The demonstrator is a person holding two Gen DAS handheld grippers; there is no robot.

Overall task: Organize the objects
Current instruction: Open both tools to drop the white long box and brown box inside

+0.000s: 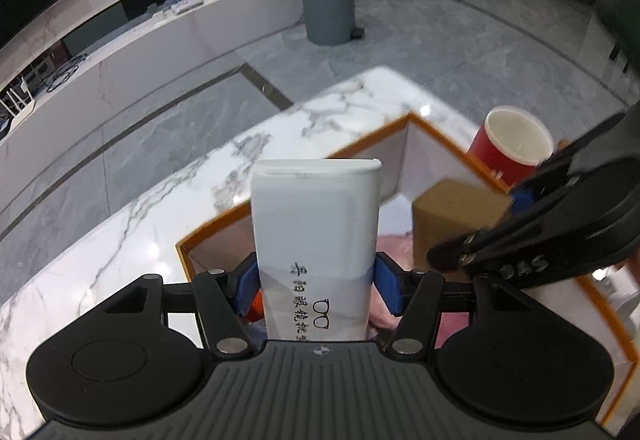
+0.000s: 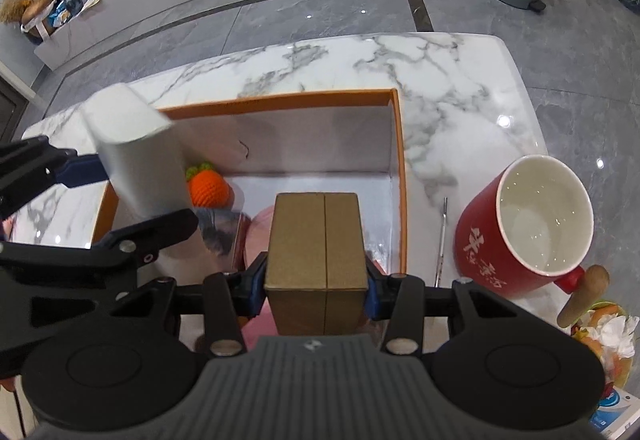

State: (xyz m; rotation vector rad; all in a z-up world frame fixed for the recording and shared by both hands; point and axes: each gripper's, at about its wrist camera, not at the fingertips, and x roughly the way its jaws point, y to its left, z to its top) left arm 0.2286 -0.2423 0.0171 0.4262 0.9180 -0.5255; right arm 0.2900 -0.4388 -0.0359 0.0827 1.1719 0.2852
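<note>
**Two loads poised over the open box, long axes pointing down into it**

We hold one object in each gripper, both above the orange-rimmed cardboard box with a white lining (image 2: 396, 144) that sits on the white marble table (image 2: 440, 80).

Our left gripper (image 1: 316, 280) has its blue pads pressed on the sides of a tall white rectangular case with rounded corners and printed black characters (image 1: 316, 224). The case runs lengthwise straight out from the jaws, its far end over the box's left side, near the corner closest to the table's far left edge. Our right gripper (image 2: 316, 280) clamps a brown cardboard carton with a centre seam (image 2: 320, 240) in the same way, long axis along the fingers, its far end over the middle of the box floor.

The relation that matters: the box lies directly beneath and ahead of both loads, so we judge the coming move to be a descent along each object's own axis. The two grippers sit just beside each other, the white case to the left of the carton, so crowding is the risk.

Inside, an orange crocheted fruit with a green top (image 2: 208, 188) lies near the far left wall, beside something pink (image 2: 260, 228). A red ceramic mug with a wooden handle (image 2: 520, 220) stands outside the box's right wall.
</note>
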